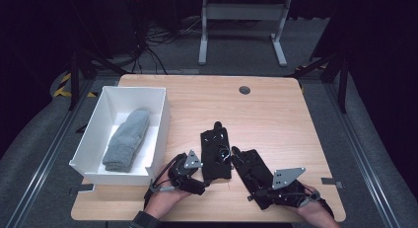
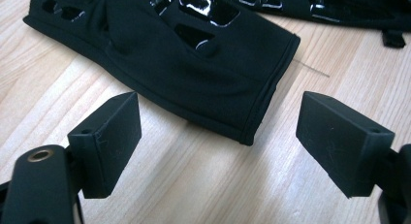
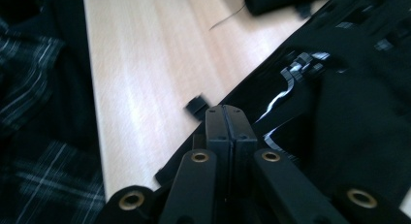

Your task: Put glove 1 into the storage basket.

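Two black gloves with glossy print lie side by side on the wooden table: the left glove and the right glove. My left gripper sits at the near end of the left glove. It is open, and the glove's cuff lies on the wood just ahead of the gap, untouched. My right gripper rests over the near end of the right glove. Its jaws are pressed shut above that glove's edge, and I see no fabric between the pads.
A white open box stands at the table's left with a folded grey knitted piece inside. A round cable hole sits near the far edge. A small black tab lies by the right glove. Plaid clothing shows past the near edge.
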Action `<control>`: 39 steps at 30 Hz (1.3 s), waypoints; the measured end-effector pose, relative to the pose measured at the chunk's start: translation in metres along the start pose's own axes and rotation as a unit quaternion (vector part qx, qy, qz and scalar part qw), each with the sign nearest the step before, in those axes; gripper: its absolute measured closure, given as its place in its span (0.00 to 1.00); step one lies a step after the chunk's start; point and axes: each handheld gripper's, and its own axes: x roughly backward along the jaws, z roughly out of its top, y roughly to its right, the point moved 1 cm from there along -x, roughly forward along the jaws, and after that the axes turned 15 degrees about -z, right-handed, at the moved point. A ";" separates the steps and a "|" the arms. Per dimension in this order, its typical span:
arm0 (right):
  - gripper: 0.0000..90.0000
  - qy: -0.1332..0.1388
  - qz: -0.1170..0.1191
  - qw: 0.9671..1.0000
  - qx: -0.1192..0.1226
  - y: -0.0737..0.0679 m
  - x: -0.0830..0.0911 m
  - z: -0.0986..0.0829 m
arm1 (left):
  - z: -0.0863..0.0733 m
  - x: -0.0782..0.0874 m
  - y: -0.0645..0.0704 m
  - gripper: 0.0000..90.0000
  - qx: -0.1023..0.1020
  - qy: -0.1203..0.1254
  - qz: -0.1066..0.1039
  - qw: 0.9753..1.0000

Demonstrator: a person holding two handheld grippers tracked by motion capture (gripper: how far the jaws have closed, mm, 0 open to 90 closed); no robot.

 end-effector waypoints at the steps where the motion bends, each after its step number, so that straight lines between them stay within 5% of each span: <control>1: 1.00 0.000 0.000 1.000 0.000 0.000 0.000 0.000 | 0.000 0.000 0.000 0.20 0.000 0.000 0.000 1.000; 5: 1.00 0.012 -0.021 1.000 -0.009 0.008 0.001 0.003 | 0.003 -0.001 -0.002 0.21 0.004 0.006 0.002 1.000; 13: 1.00 0.024 -0.046 0.999 -0.003 0.020 -0.027 0.028 | 0.003 -0.001 -0.005 0.21 0.009 0.005 0.007 1.000; 18: 1.00 -0.001 -0.050 0.999 -0.001 0.026 -0.046 0.034 | 0.003 0.001 -0.006 0.21 0.010 0.007 0.009 1.000; 23: 1.00 0.001 -0.091 0.996 -0.022 0.042 -0.058 0.040 | 0.005 0.000 -0.006 0.21 0.011 0.007 0.012 1.000; 29: 1.00 0.005 -0.109 0.993 -0.036 0.061 -0.070 0.048 | 0.011 -0.003 -0.009 0.22 0.016 0.009 0.021 1.000; 39: 0.88 0.031 -0.127 0.990 -0.060 0.071 -0.052 0.046 | 0.023 -0.008 -0.024 0.25 0.046 0.014 0.053 0.997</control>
